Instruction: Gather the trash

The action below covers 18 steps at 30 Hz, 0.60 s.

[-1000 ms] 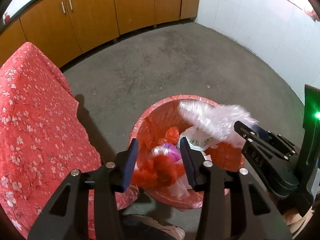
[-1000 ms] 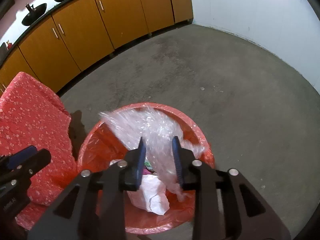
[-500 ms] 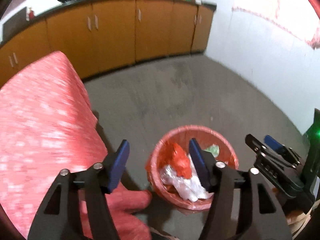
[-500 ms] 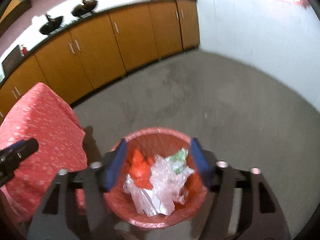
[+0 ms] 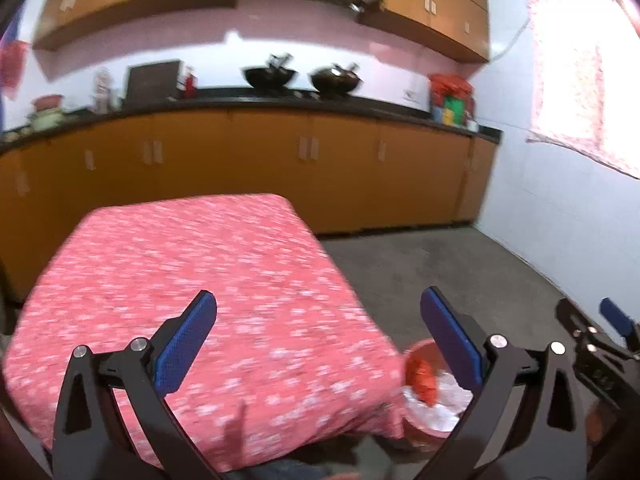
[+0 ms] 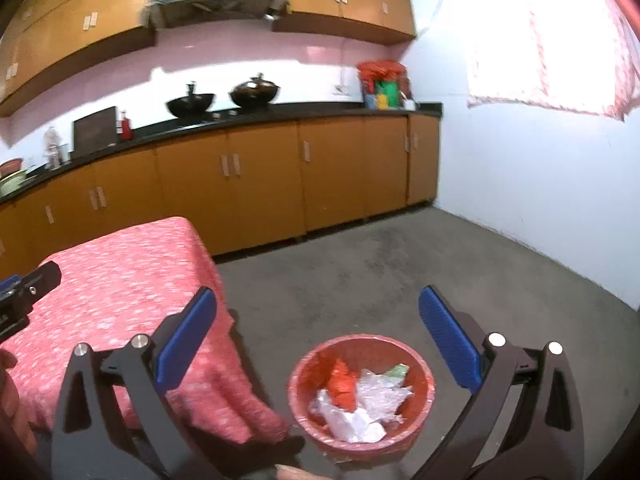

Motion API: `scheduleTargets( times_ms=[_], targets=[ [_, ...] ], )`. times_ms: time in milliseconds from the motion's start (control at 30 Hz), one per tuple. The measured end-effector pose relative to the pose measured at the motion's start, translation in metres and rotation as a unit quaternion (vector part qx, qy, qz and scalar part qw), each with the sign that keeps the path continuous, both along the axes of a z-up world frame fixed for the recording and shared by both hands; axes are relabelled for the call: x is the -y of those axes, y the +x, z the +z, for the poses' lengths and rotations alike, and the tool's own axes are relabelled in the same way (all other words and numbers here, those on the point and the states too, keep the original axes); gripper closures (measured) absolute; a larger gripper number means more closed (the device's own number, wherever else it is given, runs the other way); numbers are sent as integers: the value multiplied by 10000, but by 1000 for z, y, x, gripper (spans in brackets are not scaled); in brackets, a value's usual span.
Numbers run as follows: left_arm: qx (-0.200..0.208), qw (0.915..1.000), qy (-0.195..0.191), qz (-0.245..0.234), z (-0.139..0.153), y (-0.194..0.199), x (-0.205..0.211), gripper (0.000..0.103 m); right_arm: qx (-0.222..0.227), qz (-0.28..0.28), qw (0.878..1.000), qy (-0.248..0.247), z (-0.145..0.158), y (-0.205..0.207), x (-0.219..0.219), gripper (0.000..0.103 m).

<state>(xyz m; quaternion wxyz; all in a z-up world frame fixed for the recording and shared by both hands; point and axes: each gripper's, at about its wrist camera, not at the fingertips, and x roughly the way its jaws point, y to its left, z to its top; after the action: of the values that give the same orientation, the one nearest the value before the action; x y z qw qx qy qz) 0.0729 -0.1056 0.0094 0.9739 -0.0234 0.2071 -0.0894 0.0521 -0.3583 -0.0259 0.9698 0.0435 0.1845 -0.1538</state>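
Reds, oranges and blues in a pink-walled kitchen

The tablecloth [image 5: 192, 280] is red-pink, scattered with small white flowers. The bin [image 6: 362, 394] is red with a red liner, and in it lie a bright orange-red bag [image 6: 343, 384], clear and white plastic [image 6: 374, 400] and a scrap of green [image 6: 397, 371]. The left gripper [image 5: 318, 344] and right gripper [image 6: 318, 342] are black with blue finger pads [image 6: 448, 340] and silver bolts. The cabinets [image 6: 256, 184] are orange-brown with pale handles, under a black counter [image 6: 248, 118]. The back wall [image 6: 256, 56] is pink, the side wall [image 6: 532, 200] white, the floor [image 6: 400, 276] mottled grey. Two black woks [image 5: 302, 76] sit on the counter. The curtain [image 5: 576, 92] is white with a red pattern.
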Motion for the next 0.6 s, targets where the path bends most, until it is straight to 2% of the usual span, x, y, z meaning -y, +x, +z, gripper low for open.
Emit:
scheduleTargets(
  times_ms=[133,333,600],
  targets=[
    [139,9990,208,366,2,-25,-18,2,20,208,9997,-124,7,-19,-31,4],
    [315,9976,366,504,2,-47,-29,2,-28,297,9994,-161,10,-36,-55,4],
    [465,9961,369,656,1,-66,-45,2,134,266,9984,-480,11,-58,-78,4]
  ],
)
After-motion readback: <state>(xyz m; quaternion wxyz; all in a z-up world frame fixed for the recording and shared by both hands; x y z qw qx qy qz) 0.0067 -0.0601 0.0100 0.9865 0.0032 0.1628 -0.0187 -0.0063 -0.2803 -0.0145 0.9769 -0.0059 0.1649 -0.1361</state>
